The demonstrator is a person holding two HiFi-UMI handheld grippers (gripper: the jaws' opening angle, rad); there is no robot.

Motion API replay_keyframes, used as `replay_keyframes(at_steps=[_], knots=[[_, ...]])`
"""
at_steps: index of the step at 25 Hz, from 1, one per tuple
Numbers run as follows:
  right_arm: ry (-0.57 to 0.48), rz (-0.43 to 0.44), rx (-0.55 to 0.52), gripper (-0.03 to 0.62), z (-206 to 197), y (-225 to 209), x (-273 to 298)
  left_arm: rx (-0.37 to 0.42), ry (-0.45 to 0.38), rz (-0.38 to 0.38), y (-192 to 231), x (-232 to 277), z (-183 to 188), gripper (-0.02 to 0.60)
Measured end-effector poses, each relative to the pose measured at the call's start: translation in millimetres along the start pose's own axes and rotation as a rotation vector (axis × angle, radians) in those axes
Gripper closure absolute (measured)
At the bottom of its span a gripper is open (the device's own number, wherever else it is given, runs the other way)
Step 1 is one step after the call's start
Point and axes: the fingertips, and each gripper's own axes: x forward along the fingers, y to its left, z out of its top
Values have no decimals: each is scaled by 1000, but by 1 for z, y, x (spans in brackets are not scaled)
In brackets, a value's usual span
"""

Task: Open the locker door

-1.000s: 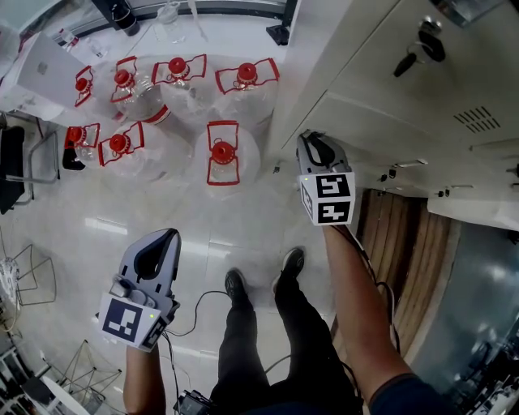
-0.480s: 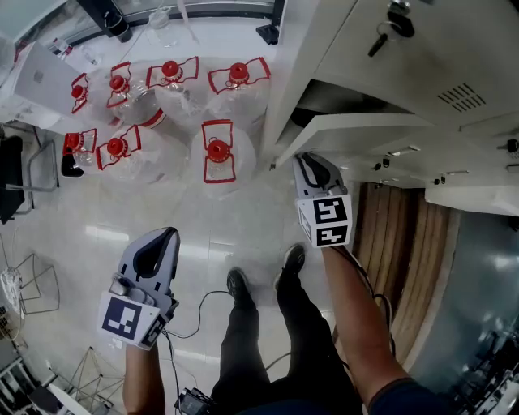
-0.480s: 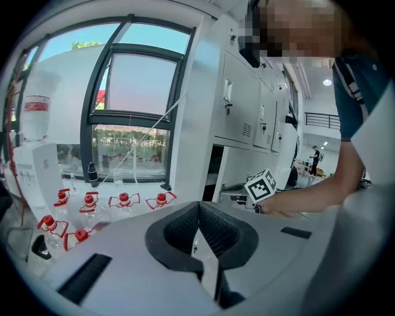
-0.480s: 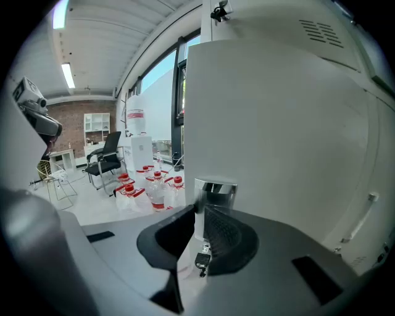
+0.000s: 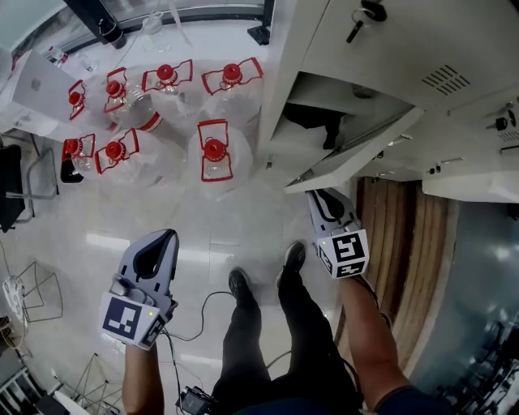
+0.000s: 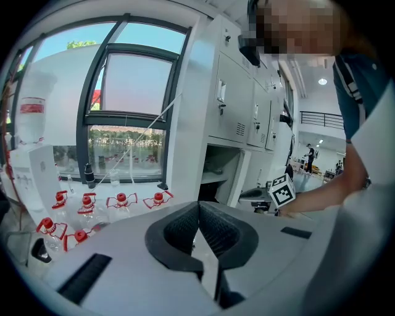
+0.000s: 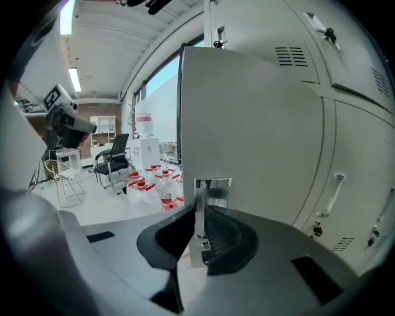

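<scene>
The white locker door (image 5: 357, 150) stands swung out from the cabinet, and the dark compartment (image 5: 312, 113) behind it shows. My right gripper (image 5: 320, 197) sits at the door's free edge. In the right gripper view the door (image 7: 259, 117) fills the frame, and the right gripper (image 7: 200, 229) is shut on its small metal handle (image 7: 212, 185). My left gripper (image 5: 156, 247) hangs low at the left, away from the lockers. In the left gripper view the left gripper (image 6: 198, 215) is shut with nothing between its fingers.
Several big water bottles with red caps (image 5: 215, 154) stand on the floor left of the lockers. Keys (image 5: 361, 16) hang in the lock of the locker above. A black chair (image 5: 12, 174) is at the far left. The person's feet (image 5: 239, 285) stand below the door.
The locker door has swung outward from nearly closed to wide open. My right gripper has drawn back toward the person with the handle in it. The left gripper has stayed put.
</scene>
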Motion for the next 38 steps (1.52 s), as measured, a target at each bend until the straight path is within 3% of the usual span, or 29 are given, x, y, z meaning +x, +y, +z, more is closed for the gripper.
replay_keyframes(at_steps=[7,11,17,22,28,38], knots=[[-9,36,-55,559,-18,16,-55,14,0,-19,-7,-4,3,565],[7,41,13,557,-24,33,-69,25,7,-32,-14,-2,5,566],[12,-114,113,557,-14,16,-65,31,20,-44,-25,6,10,565],[35,-187,152,557,-25,-6,-80,38,3,-50,-24,3,19,565],[88,-178,131,556,-28,-37,-90,42,5,-33,-23,-12,41,566],[28,-127,113,557,69,-12,-141,70,-76,15,-25,-79,113,566]])
